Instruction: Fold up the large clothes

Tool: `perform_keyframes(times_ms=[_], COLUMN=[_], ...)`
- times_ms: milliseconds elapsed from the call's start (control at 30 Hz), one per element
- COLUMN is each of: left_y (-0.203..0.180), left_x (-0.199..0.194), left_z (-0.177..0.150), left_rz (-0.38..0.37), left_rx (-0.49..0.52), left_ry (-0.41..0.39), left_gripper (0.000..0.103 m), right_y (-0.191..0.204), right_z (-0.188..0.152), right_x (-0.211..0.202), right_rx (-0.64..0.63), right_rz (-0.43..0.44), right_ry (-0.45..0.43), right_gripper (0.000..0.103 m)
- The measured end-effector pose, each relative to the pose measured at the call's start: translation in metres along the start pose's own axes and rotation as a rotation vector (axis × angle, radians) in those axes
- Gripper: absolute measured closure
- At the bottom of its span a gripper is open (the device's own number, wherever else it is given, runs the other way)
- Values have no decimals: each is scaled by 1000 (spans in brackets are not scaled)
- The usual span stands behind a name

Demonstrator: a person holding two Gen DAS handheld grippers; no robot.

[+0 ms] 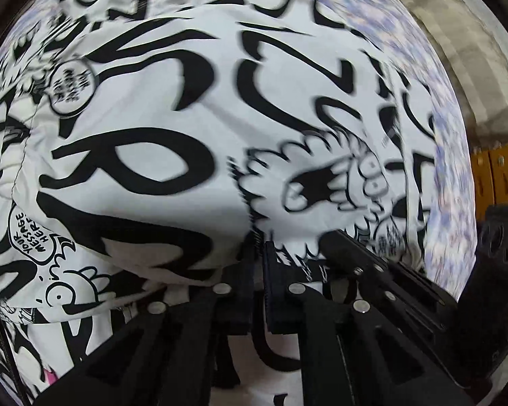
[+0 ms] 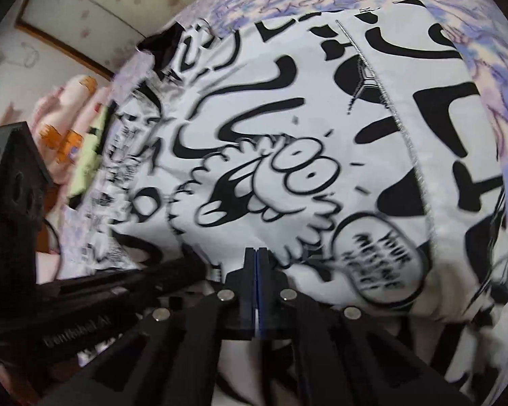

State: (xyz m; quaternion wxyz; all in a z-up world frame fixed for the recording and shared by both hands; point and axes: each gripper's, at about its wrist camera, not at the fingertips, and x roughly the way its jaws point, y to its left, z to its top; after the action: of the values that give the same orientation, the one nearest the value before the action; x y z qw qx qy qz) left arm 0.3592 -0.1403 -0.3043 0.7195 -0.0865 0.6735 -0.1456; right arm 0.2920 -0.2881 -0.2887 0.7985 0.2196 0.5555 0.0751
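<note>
A large white garment (image 1: 193,128) with black graffiti lettering and cartoon prints fills the left wrist view, lying on a bed. My left gripper (image 1: 259,247) is at the bottom centre, shut on a bunched fold of its near edge. Just to its right the other gripper's black finger (image 1: 335,243) meets the same edge. The right wrist view shows the garment (image 2: 288,135) with a stitched seam running down it. My right gripper (image 2: 256,250) has its blue pads pressed together at the cloth's near fold. The left gripper's arm (image 2: 172,270) reaches in from the left beside it.
A purple-flowered bedsheet (image 1: 450,169) (image 2: 491,67) lies under the garment. Pink and orange soft items (image 2: 71,108) sit at the bed's left side. A wooden cabinet (image 1: 498,176) stands at the far right, and a framed wall panel (image 2: 84,10) lies beyond the bed.
</note>
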Motion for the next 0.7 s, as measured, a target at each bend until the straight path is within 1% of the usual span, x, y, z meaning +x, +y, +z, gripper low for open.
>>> perform_keyframes(times_ms=[67, 167, 267, 333, 400, 467, 567, 600, 700], left_y=[7, 16, 33, 51, 68, 91, 116, 120, 123], left_x=[-2, -12, -26, -32, -35, -36, -34, -33, -30], left_z=[2, 1, 1, 3, 3, 2, -1, -2, -4], left_rz=[-23, -2, 67, 104, 147, 178, 157, 161, 213], left_rx=[-33, -38, -53, -82, -112, -169, -244, -247, -214], left_ry=[-8, -38, -85, -105, -109, -121, -116, -115, -117], left_gripper=[99, 99, 99, 99, 99, 99, 99, 99, 99], right_y=[-5, -18, -42, -59, -70, -74, -69, -66, -65], right_z=[3, 3, 1, -1, -1, 0, 1, 1, 0], right_x=[-3, -14, -26, -36, -45, -52, -50, -48, -41], right_rx=[-4, -15, 29, 72, 78, 75, 41, 28, 27], right_rz=[-17, -86, -118, -125, -127, -117, -147, -162, -184], right_ry=[3, -10, -17, -21, -23, -26, -10, -6, -8], right_gripper=[103, 103, 103, 103, 103, 103, 103, 103, 103])
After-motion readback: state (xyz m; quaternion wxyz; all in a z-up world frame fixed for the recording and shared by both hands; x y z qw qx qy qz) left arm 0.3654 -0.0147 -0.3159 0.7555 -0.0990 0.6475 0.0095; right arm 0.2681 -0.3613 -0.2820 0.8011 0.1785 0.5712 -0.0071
